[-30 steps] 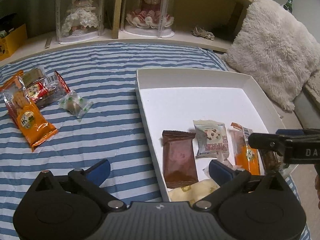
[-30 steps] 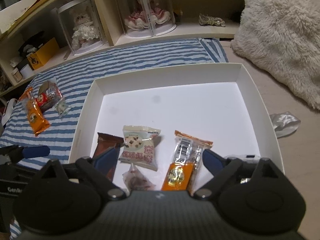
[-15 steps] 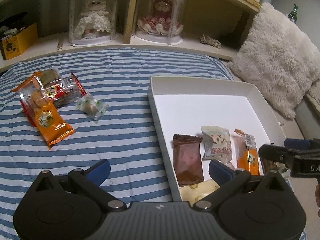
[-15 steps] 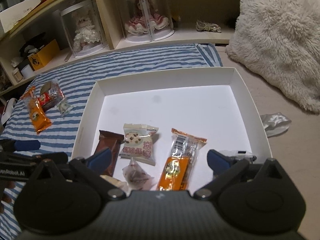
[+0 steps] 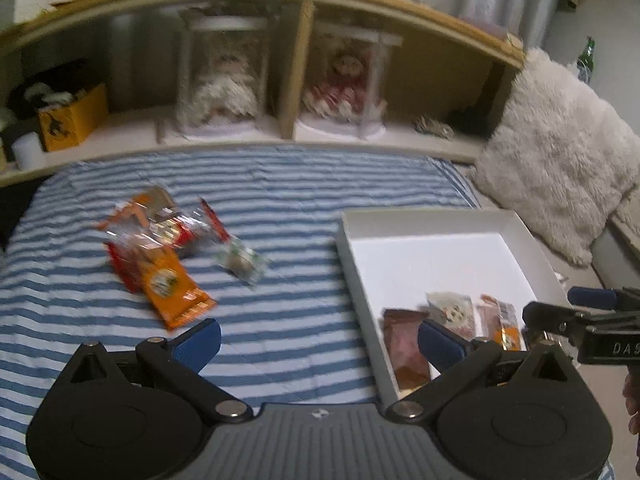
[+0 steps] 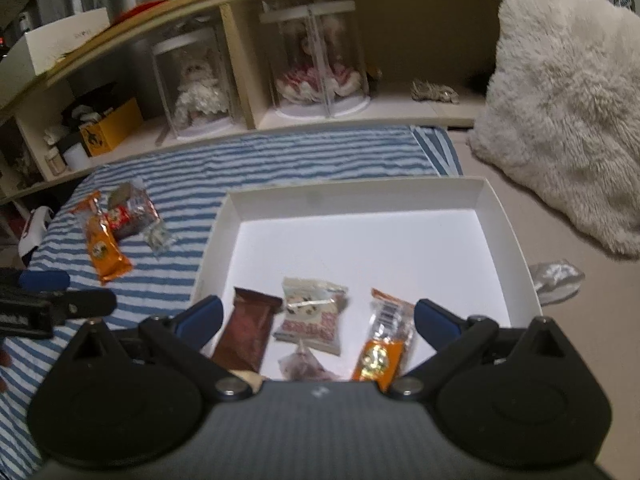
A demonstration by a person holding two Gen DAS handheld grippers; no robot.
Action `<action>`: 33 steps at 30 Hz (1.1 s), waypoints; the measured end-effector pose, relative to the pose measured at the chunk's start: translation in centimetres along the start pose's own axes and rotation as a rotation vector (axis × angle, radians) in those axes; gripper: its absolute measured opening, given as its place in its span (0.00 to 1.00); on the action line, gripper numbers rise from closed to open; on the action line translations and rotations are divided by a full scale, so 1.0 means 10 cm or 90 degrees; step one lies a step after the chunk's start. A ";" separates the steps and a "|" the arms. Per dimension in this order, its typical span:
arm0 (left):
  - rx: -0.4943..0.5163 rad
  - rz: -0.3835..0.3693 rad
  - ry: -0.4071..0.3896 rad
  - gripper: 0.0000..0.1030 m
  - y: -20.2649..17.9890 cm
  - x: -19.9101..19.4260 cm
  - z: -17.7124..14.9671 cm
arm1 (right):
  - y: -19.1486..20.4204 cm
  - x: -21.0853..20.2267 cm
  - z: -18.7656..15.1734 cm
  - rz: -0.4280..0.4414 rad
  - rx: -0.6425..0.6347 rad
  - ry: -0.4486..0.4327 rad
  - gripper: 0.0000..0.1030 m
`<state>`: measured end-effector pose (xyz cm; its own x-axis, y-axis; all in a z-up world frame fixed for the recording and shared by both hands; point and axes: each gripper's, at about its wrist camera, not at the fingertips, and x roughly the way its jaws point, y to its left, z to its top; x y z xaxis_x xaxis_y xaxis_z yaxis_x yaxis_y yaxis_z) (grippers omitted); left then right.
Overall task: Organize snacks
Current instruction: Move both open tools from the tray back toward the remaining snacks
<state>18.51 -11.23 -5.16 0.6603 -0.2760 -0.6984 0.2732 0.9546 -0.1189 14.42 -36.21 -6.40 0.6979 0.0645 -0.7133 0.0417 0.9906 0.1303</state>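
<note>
Over the striped bed: both my grippers hover, each with fingers released and nothing between them.
Left gripper [image 5: 318, 340]: spread wide above the blue-and-white bedspread [image 5: 280, 320], one finger over the stripes, the other over the box's near left corner.
Right gripper [image 6: 316, 320]: spread wide above the near edge of the white box [image 6: 504, 224].
White box contents, near edge, left to right: brown packet [image 6: 248, 330]; pale cookie packet [image 6: 312, 316]; orange packet with clear top [image 6: 384, 344]. Small clear pink-tinted packet [image 6: 302, 364] lies nearest me, just below the cookie packet. The rest of the box floor shows bare white.
Loose snacks, bedspread left of box: orange packet [image 5: 170, 284] lying slantwise; red-and-clear packets [image 5: 168, 228] bunched at its far end, touching it; small green-and-white candy packet [image 5: 240, 260] just right of the bunch, apart from the box. The left view is blurred, so labels are unreadable.
Headboard shelf [image 6: 360, 108], beyond the bed: two dolls in clear cases [image 6: 320, 60]; yellow box [image 6: 110, 126] at the left.
Right of bed: fluffy white cushion [image 6: 568, 100].
</note>
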 end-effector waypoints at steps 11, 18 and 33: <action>-0.084 0.054 -0.043 1.00 0.64 -0.31 0.09 | 0.39 0.06 0.03 0.038 -0.042 -0.030 0.99; -0.178 0.089 -0.055 1.00 1.06 -0.18 0.06 | 0.71 0.22 0.05 0.068 -0.085 -0.058 0.99; -0.294 0.133 -0.054 1.00 1.38 0.57 0.03 | 1.53 0.97 0.20 0.104 -0.287 -0.073 0.94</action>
<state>26.24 0.36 -10.54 0.7276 -0.0636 -0.6830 -0.1961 0.9348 -0.2960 23.22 -20.68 -9.95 0.7446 0.2350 -0.6248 -0.3709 0.9239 -0.0944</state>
